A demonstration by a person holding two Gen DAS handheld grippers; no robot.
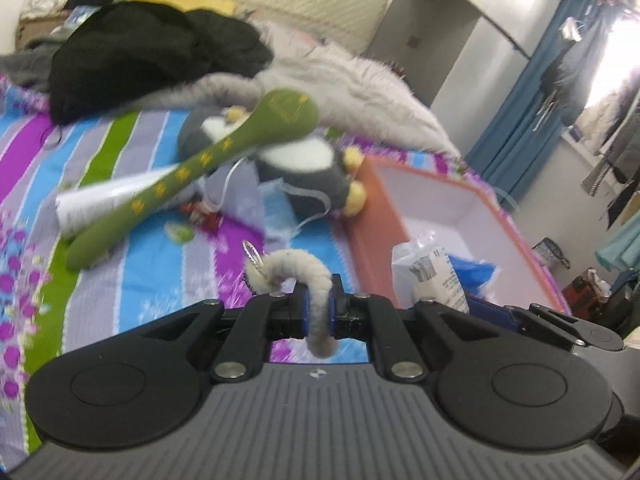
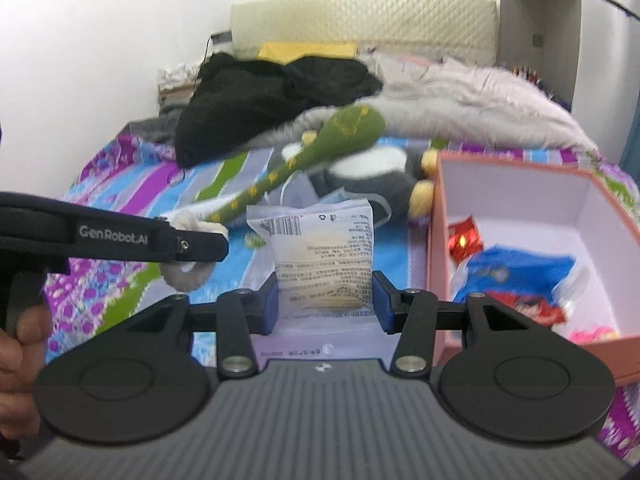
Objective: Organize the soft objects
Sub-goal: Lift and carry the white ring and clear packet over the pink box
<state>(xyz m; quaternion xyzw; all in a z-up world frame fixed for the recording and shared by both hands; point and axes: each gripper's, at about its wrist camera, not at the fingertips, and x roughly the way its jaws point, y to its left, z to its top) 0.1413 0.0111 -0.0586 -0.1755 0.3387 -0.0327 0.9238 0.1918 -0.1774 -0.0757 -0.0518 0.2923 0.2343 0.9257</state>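
The landmark for all positions is the pink box (image 2: 436,240), which stands open on the striped bed cover (image 1: 132,284).

Left gripper (image 1: 319,312): clenched on a fuzzy grey plush strip (image 1: 304,276) with a metal key ring (image 1: 251,251) at its free end. The strip is pinched at one narrow point, with both ends hanging free, and it is held above the bed cover on the side of the box away from the curtain.

Right gripper (image 2: 325,304): its blue pads press on the two sides of a clear sealed packet (image 2: 324,256). The packet is held clear of the bed cover, just beside the box's near wall and not yet over the opening.

Hazards from this state:

1. Slip of the plush strip. The grip area is small and the pile is soft; a quick swing toward the box could pull the strip through the pads.
2. Snagging. The key ring dangles loose and could catch on the box rim or on items already in the box.
3. Packet slip or rotation. The film is smooth and the contents yield, so it may tilt or slide down between the pads.
4. Collision. Both grippers sit close together on the same side of the box; simultaneous approach risks contact.
5. Misplacement. Release before either item clears the box wall drops it outside, near the green plush snake (image 1: 208,160) and the grey plush toy (image 1: 308,168).
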